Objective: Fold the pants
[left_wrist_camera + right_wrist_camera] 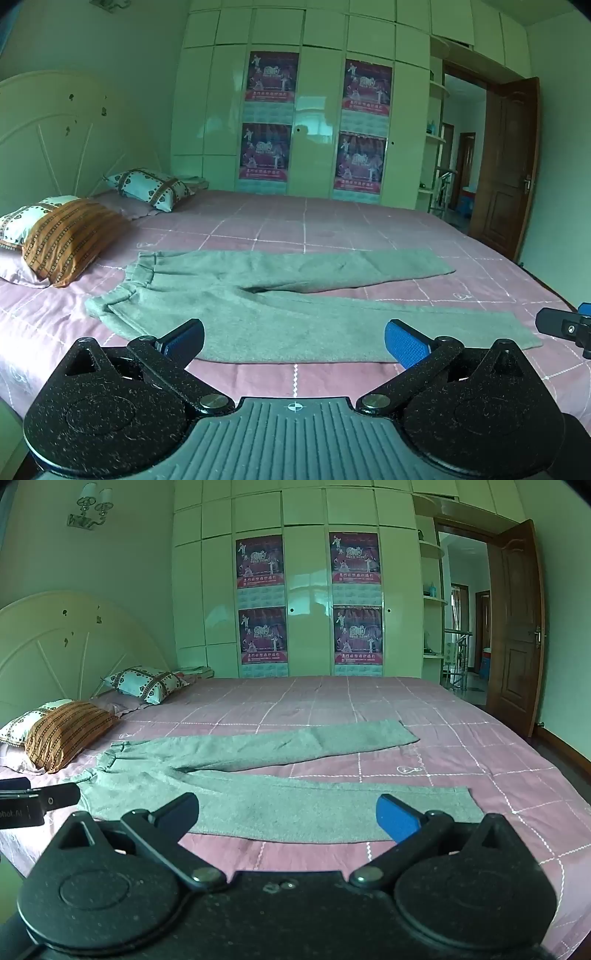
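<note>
Grey pants [280,299] lie flat on the pink checked bedspread [332,229], waistband at the left near the pillows, both legs spread apart and pointing right. They also show in the right wrist view [266,775]. My left gripper [293,341] is open and empty, held above the near leg's front edge. My right gripper [286,814] is open and empty, also over the near leg. The right gripper's tip shows at the left wrist view's right edge [565,326]; the left gripper shows at the right wrist view's left edge [33,801].
Several pillows [70,236] lie at the headboard [55,140] on the left. A white wardrobe with posters [314,122] stands behind the bed. An open brown door [511,166] is at the right. The bed's right edge [554,760] drops to the floor.
</note>
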Motion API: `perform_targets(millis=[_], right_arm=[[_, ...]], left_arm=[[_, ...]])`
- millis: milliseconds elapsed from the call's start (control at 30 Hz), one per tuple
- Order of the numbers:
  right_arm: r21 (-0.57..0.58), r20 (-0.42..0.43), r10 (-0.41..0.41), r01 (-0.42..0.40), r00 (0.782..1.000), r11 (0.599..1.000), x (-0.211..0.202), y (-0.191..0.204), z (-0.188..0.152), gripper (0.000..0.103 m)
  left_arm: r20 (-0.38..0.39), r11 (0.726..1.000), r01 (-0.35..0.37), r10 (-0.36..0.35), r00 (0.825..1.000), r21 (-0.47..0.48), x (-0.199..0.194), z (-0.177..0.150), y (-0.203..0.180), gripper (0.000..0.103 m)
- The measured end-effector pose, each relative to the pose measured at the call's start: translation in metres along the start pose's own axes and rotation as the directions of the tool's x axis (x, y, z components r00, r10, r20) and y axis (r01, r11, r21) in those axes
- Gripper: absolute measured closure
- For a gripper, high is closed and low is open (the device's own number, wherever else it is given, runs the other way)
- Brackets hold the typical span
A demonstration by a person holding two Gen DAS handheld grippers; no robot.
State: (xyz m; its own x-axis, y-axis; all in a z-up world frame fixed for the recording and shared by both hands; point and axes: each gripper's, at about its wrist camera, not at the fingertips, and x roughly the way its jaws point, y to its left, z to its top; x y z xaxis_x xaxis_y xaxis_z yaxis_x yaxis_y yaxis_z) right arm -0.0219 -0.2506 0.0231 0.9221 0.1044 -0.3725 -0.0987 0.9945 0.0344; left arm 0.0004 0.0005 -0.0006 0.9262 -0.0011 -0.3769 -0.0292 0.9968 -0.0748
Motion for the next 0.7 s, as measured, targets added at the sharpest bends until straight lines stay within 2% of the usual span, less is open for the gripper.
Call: perform_targets(millis=[100,700], right_arm=[[0.0,-0.003,0.002,-0.002,1.0,1.0,0.001,-0.001,-0.001,0.006],[-0.008,-0.01,0.002,-0.002,1.0,1.0,0.0,0.004,0.0,0.006]], left_arm=[[-0.001,1.0,0.011,-0.011,1.0,-0.017,0.001,0.001,0.004,0.0],[-0.011,1.0,0.002,-0.001,1.0,0.027,-0.001,0.0,-0.007,0.0]])
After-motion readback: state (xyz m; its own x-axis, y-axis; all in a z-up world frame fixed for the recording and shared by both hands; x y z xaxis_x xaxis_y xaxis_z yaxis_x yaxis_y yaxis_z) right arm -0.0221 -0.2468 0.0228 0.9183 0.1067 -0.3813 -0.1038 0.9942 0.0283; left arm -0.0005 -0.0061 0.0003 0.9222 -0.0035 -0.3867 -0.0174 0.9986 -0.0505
